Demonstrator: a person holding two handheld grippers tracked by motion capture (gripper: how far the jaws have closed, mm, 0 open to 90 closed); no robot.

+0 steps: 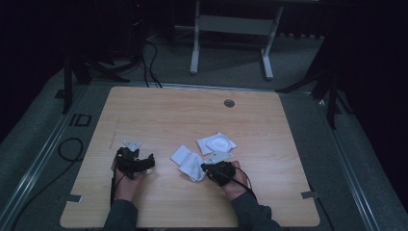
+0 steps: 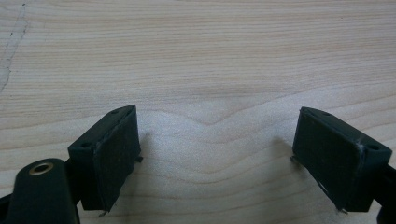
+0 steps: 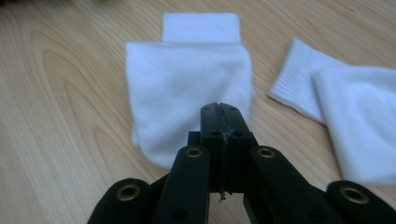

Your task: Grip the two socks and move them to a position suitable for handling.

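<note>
White socks lie mid-table: one sock (image 3: 187,93) just ahead of our right gripper (image 3: 222,112), the other sock (image 1: 216,143) beyond it. Our right jaws are pressed together with nothing between them; our left gripper (image 2: 215,154) gapes over bare table (image 2: 201,56), well left of the sock. We should part the right jaws, then pinch one edge low.
</note>
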